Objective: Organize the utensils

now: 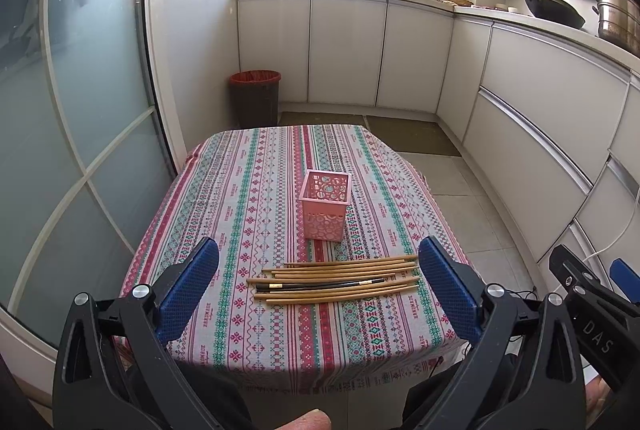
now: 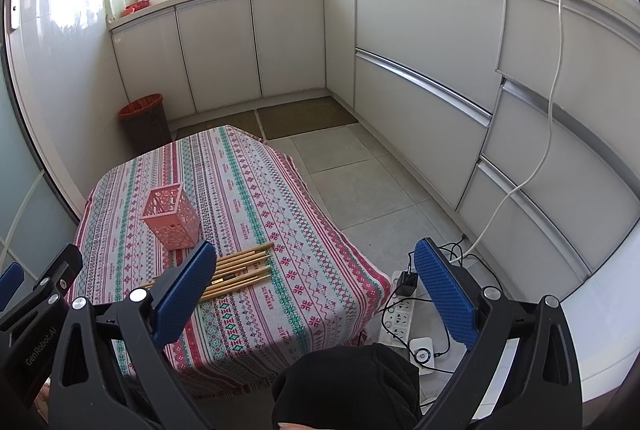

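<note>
Kitchen table (image 1: 240,198), patterned cloth: chopsticks (image 1: 340,280) lie in a row just in front of the pink holder (image 1: 325,208). Left gripper (image 1: 318,284) and right gripper (image 2: 316,290) both spread, empty. Sticks look light, stiff, slippery; pinch mid-length.

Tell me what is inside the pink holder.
Through the open top of the pink holder, only its own perforated walls and floor show; no utensil stands in it. The chopsticks lie on the tablecloth in front. The near inner wall is hidden.
</note>
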A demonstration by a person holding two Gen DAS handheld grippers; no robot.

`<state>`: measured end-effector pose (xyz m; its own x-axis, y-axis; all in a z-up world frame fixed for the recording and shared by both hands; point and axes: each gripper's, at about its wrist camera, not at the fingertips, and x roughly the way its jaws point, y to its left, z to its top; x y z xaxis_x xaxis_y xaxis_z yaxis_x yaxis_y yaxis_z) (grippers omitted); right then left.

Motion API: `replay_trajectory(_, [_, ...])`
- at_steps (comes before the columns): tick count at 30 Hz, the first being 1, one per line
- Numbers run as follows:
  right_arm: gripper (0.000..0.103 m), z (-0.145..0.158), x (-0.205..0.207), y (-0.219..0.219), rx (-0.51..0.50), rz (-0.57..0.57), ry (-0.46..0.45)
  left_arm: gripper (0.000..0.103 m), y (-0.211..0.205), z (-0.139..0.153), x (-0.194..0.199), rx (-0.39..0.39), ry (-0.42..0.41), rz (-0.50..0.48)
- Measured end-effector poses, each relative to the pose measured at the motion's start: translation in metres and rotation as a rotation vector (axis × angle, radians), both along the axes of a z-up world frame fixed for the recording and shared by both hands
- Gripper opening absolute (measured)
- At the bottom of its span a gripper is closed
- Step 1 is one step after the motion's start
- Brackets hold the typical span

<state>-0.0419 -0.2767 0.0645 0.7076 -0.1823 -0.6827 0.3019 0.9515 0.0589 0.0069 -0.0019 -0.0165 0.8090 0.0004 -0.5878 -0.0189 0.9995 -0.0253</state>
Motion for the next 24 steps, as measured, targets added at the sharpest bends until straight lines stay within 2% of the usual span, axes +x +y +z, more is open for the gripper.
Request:
replay_trajectory(20, [0.096,-0.004,0.002,0.002,0.004,-0.012,0.008,0.096,0.002,-0.003,0.005,0.0,0.026,0.007])
replay_trajectory(24, [0.096,0.001,0.011,-0.02,0.086,-0.037,0.007,0.096,-0.001,0.001,0.022,0.016,0.053,-0.049])
